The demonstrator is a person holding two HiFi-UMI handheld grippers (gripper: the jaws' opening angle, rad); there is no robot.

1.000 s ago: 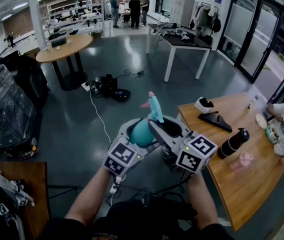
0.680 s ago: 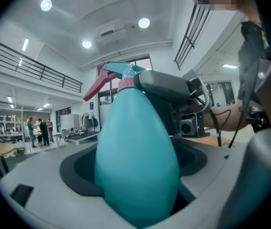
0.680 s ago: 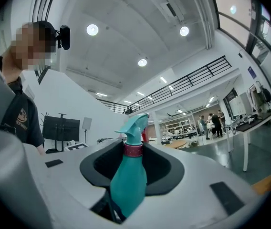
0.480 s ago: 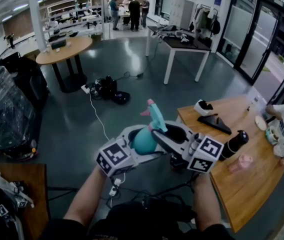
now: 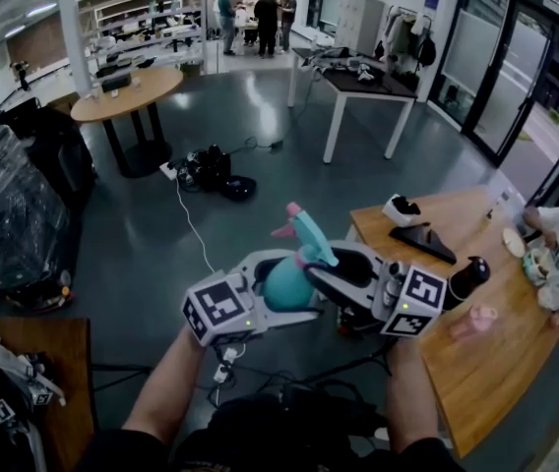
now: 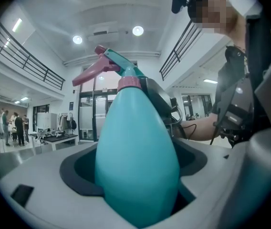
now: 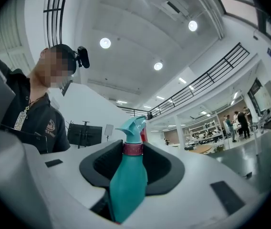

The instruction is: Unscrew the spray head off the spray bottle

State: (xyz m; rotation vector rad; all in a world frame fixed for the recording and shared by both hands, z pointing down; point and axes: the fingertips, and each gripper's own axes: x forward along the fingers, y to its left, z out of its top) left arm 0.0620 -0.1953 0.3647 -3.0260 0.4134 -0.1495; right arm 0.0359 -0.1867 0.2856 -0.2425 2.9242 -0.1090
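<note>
the teal spray bottle (image 5: 284,285) is up in the air, with the table (image 5: 476,362) at 3 o'clock. the left gripper (image 5: 278,288) squeezes its fat belly so it can't spin. the right gripper (image 5: 317,264) is clamped on the neck, under the spray head (image 5: 304,229) at 12 o'clock, ready to twist it, i think.

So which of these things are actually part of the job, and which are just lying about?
In the job:
- spray bottle, gripped by the left tongs
- its spray head, with the right tongs closed on it

Just lying about:
- black flask, pink object and black wedge on the wooden table
- round table
- floor cables
</note>
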